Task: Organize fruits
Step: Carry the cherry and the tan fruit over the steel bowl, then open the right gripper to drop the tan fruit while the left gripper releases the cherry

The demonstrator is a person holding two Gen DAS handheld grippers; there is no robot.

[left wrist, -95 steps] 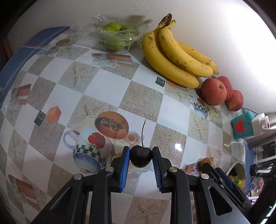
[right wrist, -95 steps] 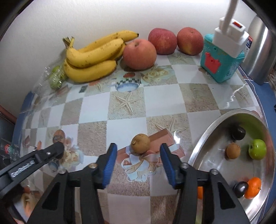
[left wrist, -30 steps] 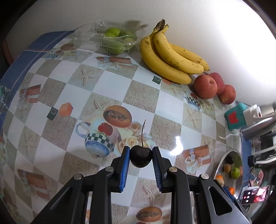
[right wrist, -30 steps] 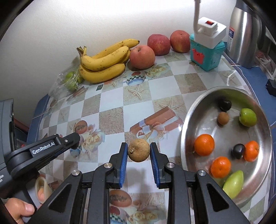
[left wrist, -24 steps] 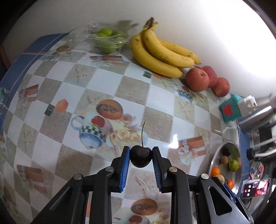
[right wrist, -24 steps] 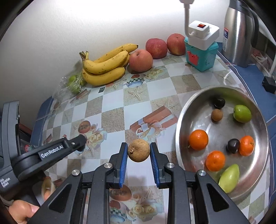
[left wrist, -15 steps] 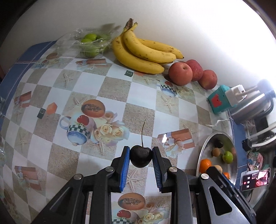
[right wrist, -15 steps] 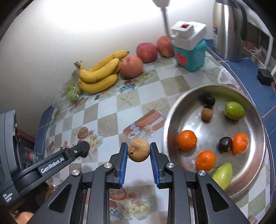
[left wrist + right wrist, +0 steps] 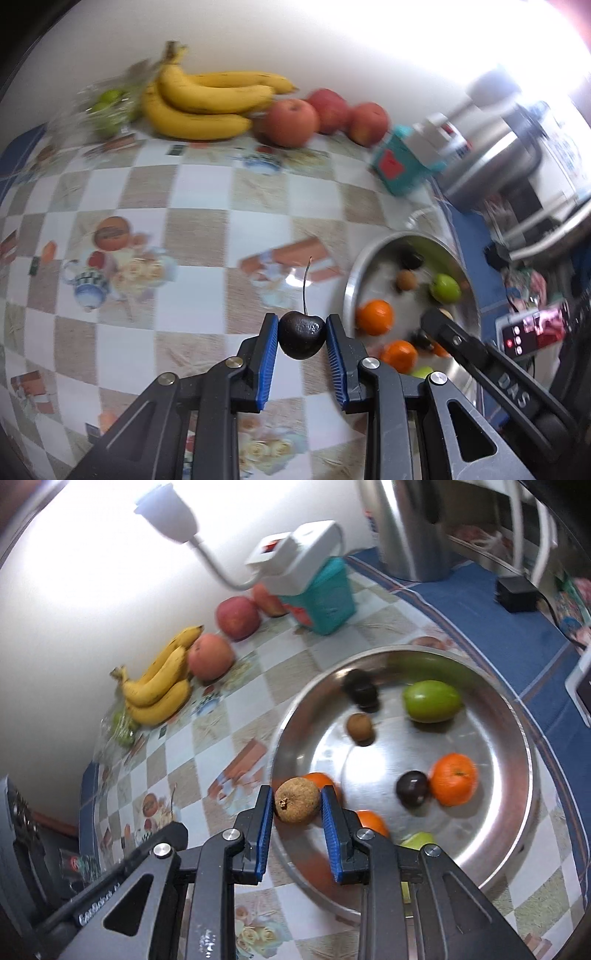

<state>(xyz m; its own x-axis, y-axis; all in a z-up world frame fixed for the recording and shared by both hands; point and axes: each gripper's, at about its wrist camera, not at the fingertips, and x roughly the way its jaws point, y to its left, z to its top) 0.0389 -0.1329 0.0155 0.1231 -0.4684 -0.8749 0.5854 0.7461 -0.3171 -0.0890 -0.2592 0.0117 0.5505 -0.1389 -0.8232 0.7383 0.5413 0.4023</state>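
**Right wrist view: both grippers loaded, heading for the bowl**

Right wrist view, near to far: right gripper (image 9: 297,806) is pinching a brown longan (image 9: 297,800) between its blue pads (image 9: 264,830), hanging over the near-left rim of the steel bowl (image 9: 517,760). Just past it an orange (image 9: 319,781) is sitting partly hidden behind the longan. Further in: a dark plum (image 9: 412,788) touching a second orange (image 9: 453,779), a small brown fruit (image 9: 360,728), a green fruit (image 9: 431,700).

Left wrist view: left gripper (image 9: 302,339) is clamping a dark cherry (image 9: 302,339), stem (image 9: 306,284) pointing up, over the tablecloth (image 9: 192,229), the bowl ahead to its right. Bananas (image 9: 207,107) and apples (image 9: 291,116) are lying along the far wall, well apart.

Doing the drop well, my read:
- Carry the longan past the rim and past the near orange; the bare steel mid-bowl looks like the best landing spot.
- Go low before letting go. Round fruit on a curved steel floor is likely going to roll and knock neighbours.
- Cherry is soft, so no extra squeeze.
- Both grippers are converging on one bowl; stagger them, right first, left holding off at the rim.
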